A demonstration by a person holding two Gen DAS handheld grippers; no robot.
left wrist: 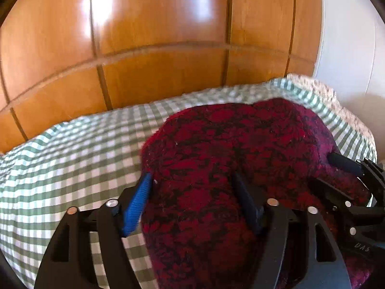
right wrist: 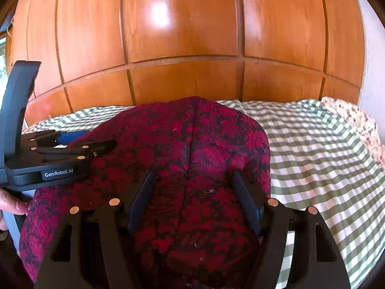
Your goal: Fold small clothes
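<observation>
A dark red and black patterned knit garment (left wrist: 228, 159) lies bunched on the green checked cloth (left wrist: 72, 159). My left gripper (left wrist: 192, 183) has its fingers spread wide, with a fold of the garment lying between them. My right gripper (right wrist: 192, 180) is also spread wide with the garment (right wrist: 187, 149) filling the gap between its fingers. The right gripper shows at the right edge of the left wrist view (left wrist: 346, 166), pressed into the garment. The left gripper shows at the left of the right wrist view (right wrist: 79, 142), its blue pad against the fabric.
A glossy wooden panelled headboard (left wrist: 156, 36) stands close behind the bed. A pale speckled blanket (right wrist: 356, 120) lies along the bed's right edge, with a white wall (left wrist: 349, 36) beyond. A hand (right wrist: 9, 202) holds the left gripper's handle.
</observation>
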